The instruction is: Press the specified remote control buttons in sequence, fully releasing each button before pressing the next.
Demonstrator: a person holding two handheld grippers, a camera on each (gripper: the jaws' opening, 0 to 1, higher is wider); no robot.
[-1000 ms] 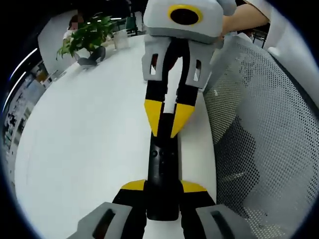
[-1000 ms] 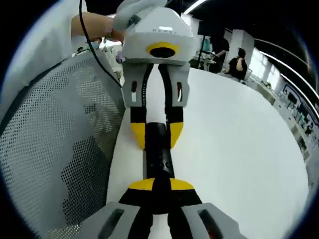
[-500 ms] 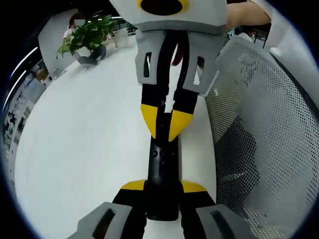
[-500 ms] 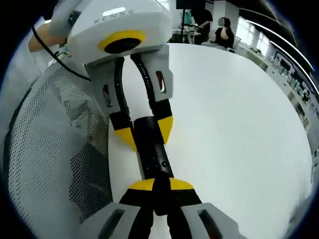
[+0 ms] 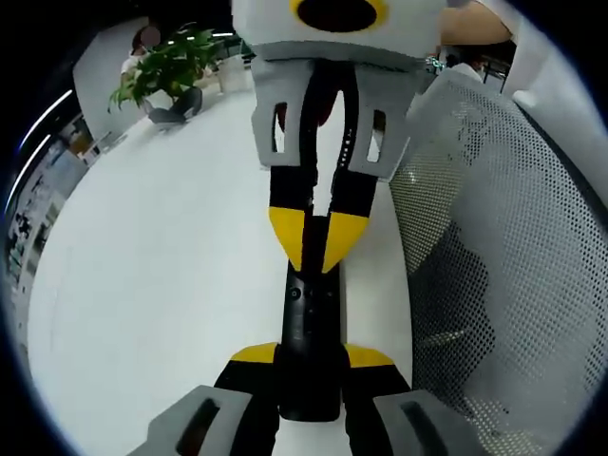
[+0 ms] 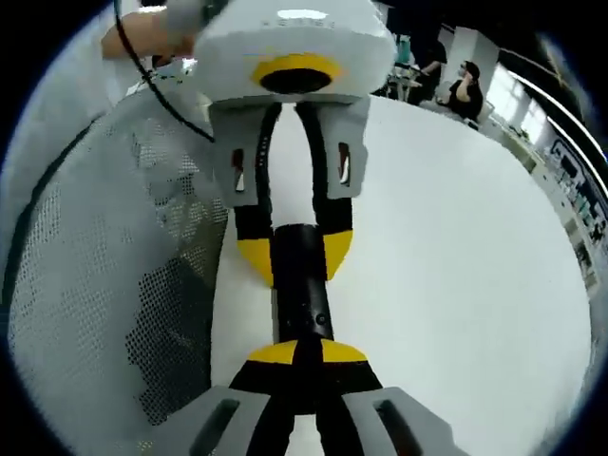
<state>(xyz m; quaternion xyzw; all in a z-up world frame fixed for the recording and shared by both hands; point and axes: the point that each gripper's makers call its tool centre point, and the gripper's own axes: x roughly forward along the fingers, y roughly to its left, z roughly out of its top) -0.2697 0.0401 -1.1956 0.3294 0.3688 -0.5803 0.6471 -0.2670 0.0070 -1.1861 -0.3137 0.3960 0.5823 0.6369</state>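
Note:
A black remote control (image 5: 310, 309) lies lengthwise over the white table (image 5: 161, 275), and my left gripper (image 5: 310, 359) is shut on its near end. My right gripper (image 5: 313, 239) comes in from the top of the left gripper view, shut, with its yellow fingertips (image 5: 288, 233) resting on the remote's far part. In the right gripper view, my right gripper (image 6: 304, 353) has its jaws together over the remote control (image 6: 299, 290), just past a small round button. Beyond it, my left gripper (image 6: 296, 255) clamps the remote's other end.
A grey perforated chair back (image 5: 494, 247) stands close beside the table edge, also in the right gripper view as the chair back (image 6: 114, 266). A potted plant (image 5: 166, 66) sits at the far table edge. A person's arm (image 5: 470, 24) and a black cable (image 6: 157, 81) show behind the grippers.
The right gripper has tilted and swung back, its fingertips shifting slightly along the remote toward the left gripper. The left gripper has kept its hold and the remote has stayed still.

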